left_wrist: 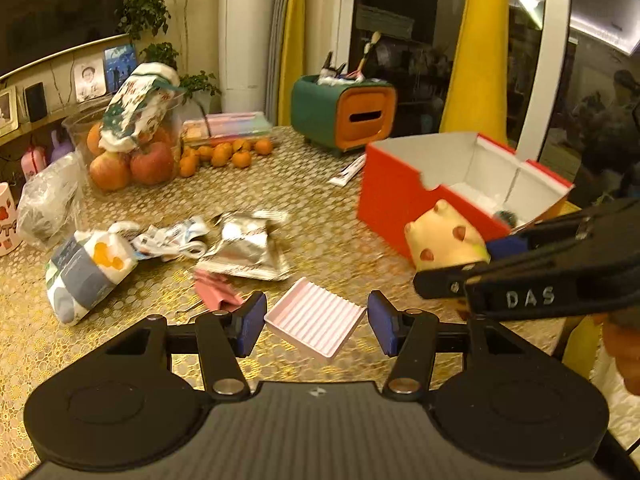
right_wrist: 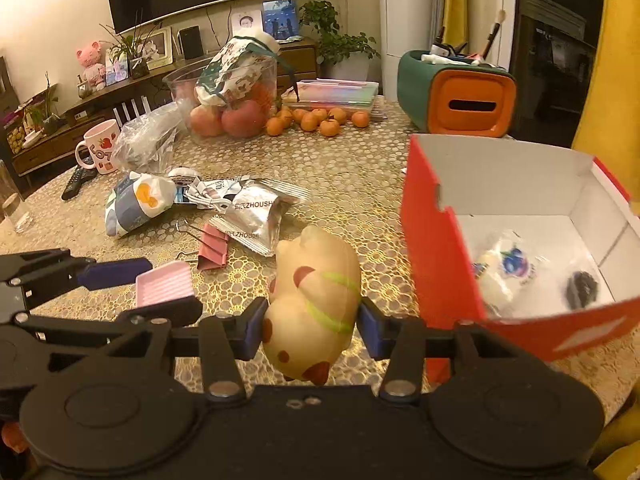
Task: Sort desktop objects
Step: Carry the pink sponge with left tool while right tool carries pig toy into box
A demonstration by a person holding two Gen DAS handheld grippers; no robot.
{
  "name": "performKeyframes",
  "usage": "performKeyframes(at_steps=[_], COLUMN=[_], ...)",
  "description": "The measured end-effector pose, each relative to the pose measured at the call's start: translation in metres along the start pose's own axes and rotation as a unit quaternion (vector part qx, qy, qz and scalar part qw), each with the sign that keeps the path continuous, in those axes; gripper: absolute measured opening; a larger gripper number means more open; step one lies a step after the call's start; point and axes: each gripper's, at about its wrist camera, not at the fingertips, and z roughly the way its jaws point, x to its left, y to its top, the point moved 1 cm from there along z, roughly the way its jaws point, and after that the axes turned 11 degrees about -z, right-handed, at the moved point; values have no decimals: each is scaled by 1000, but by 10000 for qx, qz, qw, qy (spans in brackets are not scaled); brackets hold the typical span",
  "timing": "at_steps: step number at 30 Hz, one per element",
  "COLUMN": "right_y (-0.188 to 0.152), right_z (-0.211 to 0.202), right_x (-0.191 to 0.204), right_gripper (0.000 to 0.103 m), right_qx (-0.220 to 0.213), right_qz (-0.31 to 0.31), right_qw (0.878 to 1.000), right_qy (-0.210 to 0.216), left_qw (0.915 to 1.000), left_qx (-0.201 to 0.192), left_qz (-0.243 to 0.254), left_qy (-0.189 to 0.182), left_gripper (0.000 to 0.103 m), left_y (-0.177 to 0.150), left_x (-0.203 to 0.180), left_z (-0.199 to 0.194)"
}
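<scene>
The cream squishy pig toy with red spots and green stripes [right_wrist: 314,300] is pinched between the blue pads of the right gripper [right_wrist: 312,330], held off the gold-patterned tablecloth [right_wrist: 352,184], just left of the red cardboard box with white inside [right_wrist: 436,248]. The left gripper [left_wrist: 316,322] is spread wide and holds nothing; the pink ribbed soap tray [left_wrist: 316,322] is seen between its pads, lying on the cloth.

The step in hand is judged to be dropping the toy into the box. The toy should be lifted clear of the near red wall before being carried right, since the box flap is tilted and could be knocked; release is best made low over the bare white floor, away from the small clear-wrapped packet [right_wrist: 502,270] and the dark round item [right_wrist: 582,288].

Motion blur smears the box in both views. The dark round item cannot be identified. The packet print is unreadable. The toy's underside is hidden by the gripper body. Whether the tray is touched by the left pads cannot be told
</scene>
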Motion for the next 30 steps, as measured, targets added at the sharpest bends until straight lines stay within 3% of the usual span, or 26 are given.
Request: performKeyframes(at_steps=[14, 30], right_y=[-19, -33], right_z=[-58, -89], right_x=[-44, -119], right_gripper=[47, 47], right_qx=[-267, -402], right_qz=[160, 429], right_qw=[9995, 9974], right_qy=[-85, -413], left_qw=[9991, 9968], left_qx=[-149, -77], left_qz=[175, 499], left_qy=[-362, -624], left_gripper=[55, 55], left_y=[15, 27], left_x=[-65, -129], left_z=[-18, 4])
